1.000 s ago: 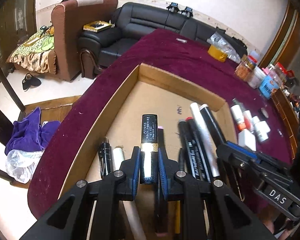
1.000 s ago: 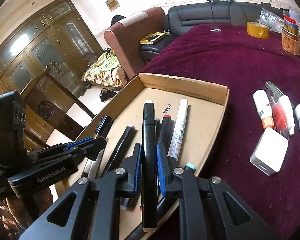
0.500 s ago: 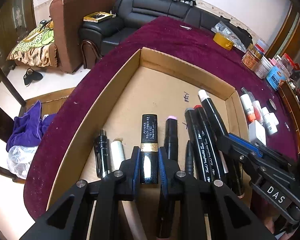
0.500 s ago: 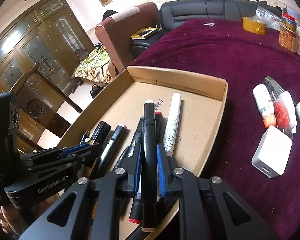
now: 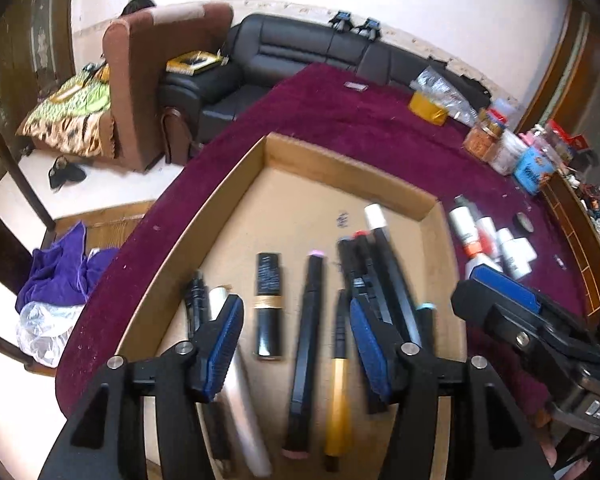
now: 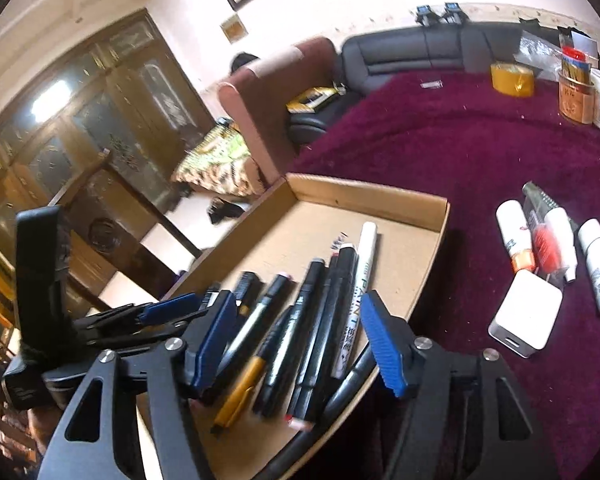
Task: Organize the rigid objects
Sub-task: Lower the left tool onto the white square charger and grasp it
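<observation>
Looking along the left wrist view, the left gripper (image 5: 296, 334) hangs over the cardboard tray (image 5: 228, 200) with its jaws opening and gripping nothing; the black tube with a gold band (image 5: 269, 304) lies loose on the tray floor between its fingers. Beside it lie a black marker (image 5: 309, 320), a gold-barrelled pen (image 5: 338, 384) and more dark pens. The right gripper (image 5: 500, 300) shows at the right edge.

From the right wrist view, the right gripper (image 6: 298, 340) also has jaws opening, empty, above the row of pens, among them a white paint marker (image 6: 358, 292). White bottles (image 6: 512, 240) and a white box (image 6: 526, 314) lie on the maroon cloth (image 6: 460, 148).
</observation>
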Tool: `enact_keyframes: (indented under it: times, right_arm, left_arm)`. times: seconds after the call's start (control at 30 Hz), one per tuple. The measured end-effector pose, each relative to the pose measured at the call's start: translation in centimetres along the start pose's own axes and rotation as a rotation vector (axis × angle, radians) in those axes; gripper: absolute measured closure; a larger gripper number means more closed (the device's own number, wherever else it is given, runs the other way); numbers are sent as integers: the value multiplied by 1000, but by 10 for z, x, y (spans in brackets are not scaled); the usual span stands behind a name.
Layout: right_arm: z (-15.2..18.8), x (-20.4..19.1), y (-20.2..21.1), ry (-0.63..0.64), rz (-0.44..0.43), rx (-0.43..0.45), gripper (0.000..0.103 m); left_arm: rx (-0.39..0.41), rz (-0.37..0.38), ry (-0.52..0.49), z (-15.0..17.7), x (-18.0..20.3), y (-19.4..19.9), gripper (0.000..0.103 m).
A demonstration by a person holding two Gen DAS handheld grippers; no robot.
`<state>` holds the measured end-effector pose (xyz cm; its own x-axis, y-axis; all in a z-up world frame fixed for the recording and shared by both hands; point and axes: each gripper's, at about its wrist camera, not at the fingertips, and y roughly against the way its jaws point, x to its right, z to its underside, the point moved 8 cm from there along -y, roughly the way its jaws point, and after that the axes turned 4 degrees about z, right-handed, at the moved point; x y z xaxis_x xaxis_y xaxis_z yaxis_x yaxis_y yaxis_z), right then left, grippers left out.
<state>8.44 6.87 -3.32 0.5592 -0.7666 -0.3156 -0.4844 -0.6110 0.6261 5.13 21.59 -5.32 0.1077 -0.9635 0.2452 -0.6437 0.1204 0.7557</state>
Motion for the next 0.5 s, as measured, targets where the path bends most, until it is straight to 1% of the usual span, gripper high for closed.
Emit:
enact_keyframes:
  times: [0.07, 0.1, 0.17, 0.23, 0.33, 0.47, 0.5]
  right_arm:
    - [3, 2, 15, -4, -37, 12, 36]
    - [5, 6, 24, -14, -59, 18, 36]
    - [9, 16, 38, -29, -67, 29, 35]
    - [14, 34, 53, -49, -32, 45, 33]
    - [21, 58, 67, -89, -3, 58, 33]
    - [35, 95, 82, -171, 37, 74, 33]
    - [40, 107, 86, -194, 59, 80, 33]
  left_arm:
    - [26, 21, -22, -1, 15, 9, 37]
    - [38, 47, -38, 0, 26, 14, 37]
    - [49, 85, -69, 0, 45, 20, 32]
    - [56, 111, -104, 1, 65, 24, 30]
    - [46, 146, -157, 4, 95, 21, 29]
    - [0, 168, -200, 12, 126, 7, 29]
    - [-8, 168, -210, 14, 132, 3, 29]
